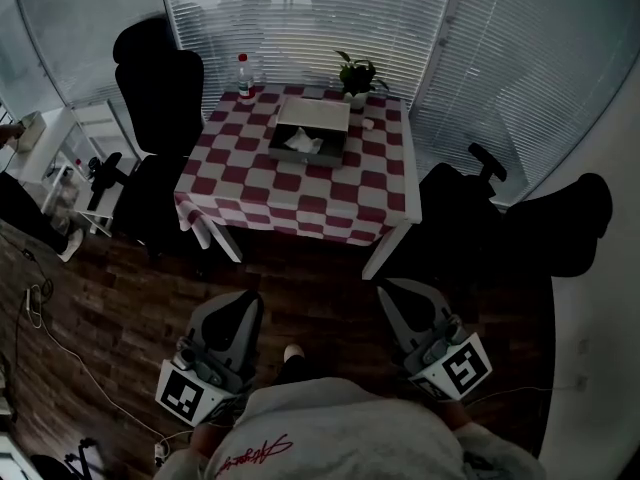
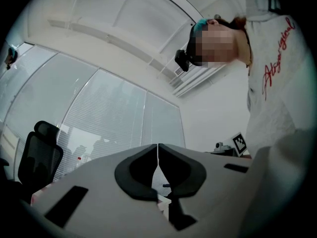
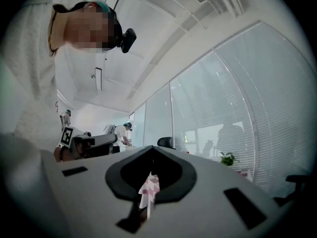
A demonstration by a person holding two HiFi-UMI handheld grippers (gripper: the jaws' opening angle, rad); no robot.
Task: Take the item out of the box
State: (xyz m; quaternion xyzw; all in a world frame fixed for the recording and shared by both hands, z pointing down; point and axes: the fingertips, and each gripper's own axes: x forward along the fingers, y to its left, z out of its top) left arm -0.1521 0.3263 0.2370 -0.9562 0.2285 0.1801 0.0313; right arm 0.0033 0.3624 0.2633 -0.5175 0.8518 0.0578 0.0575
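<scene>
At the far left a black office chair (image 1: 160,78) stands beside the table. Low in the head view, the left gripper (image 1: 245,301) is held close to the person's light sweatshirt (image 1: 340,428), over the dark wooden floor (image 1: 100,298) and well apart from the table. In the left gripper view its jaws are clenched tip to tip (image 2: 157,152) with nothing between them. On the table (image 1: 300,198), which is covered by a red-and-white checked cloth, a clear bottle (image 1: 244,76) with a red cap stands at the back left corner. The open grey box (image 1: 305,158) sits toward the back middle, and the white item (image 1: 303,143) lies inside it. A small potted plant (image 1: 357,76) stands just beyond the box to the right. The right gripper (image 1: 392,290) is also near the person's body, far from the box. In the right gripper view its jaws are clenched shut (image 3: 151,155) and hold nothing. More black chairs (image 1: 560,223) stand to the right of the table.
</scene>
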